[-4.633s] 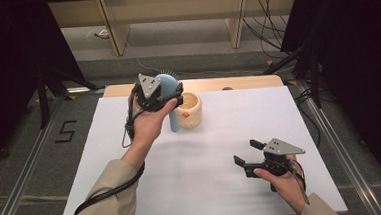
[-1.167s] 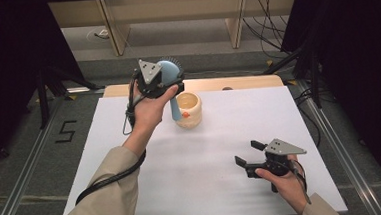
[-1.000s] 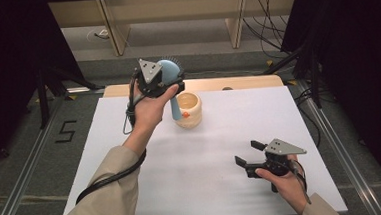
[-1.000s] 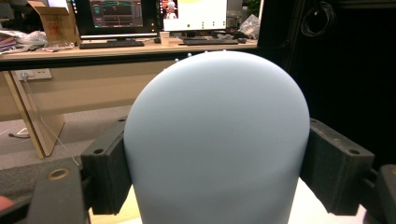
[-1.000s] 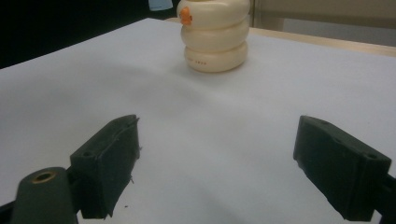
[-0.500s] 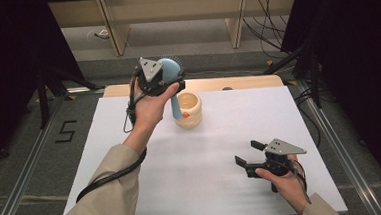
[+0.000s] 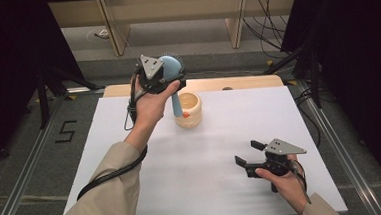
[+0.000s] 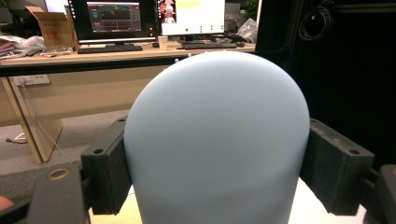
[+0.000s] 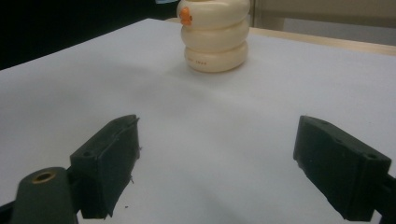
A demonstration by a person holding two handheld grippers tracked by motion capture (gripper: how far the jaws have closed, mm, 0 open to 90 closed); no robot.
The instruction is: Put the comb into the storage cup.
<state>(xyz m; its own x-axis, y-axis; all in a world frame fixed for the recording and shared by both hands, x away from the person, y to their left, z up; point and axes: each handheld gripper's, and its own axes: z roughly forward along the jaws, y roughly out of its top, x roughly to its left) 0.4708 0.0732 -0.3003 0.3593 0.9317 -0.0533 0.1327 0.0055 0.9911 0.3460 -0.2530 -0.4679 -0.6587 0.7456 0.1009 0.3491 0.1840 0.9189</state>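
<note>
A light blue brush (image 7: 172, 66) with dark bristles on its round head is held upright, and my left gripper (image 7: 170, 81) is shut on it just below the head. Its back (image 8: 215, 135) bulges between the two black pads (image 8: 108, 172) in the left gripper view. The handle (image 7: 177, 104) hangs down over the left rim of a cream ringed cup (image 7: 190, 110) with an orange spot; I cannot tell whether it touches. From the right gripper view the cup (image 9: 215, 39) stands far ahead. My right gripper (image 7: 247, 152) rests open near the table's front right, nothing between its jaws (image 9: 233, 163).
A white sheet (image 7: 131, 156) covers the table, with a strip of wooden edge (image 7: 247, 82) at the back. Beyond it are desk legs (image 7: 114, 27) and floor cables (image 7: 268, 22). Metal rails (image 7: 331, 144) run along both sides.
The left gripper has lifted the brush a little, up and toward the table's back, so the handle end is higher against the cup. The right gripper has stayed still.
</note>
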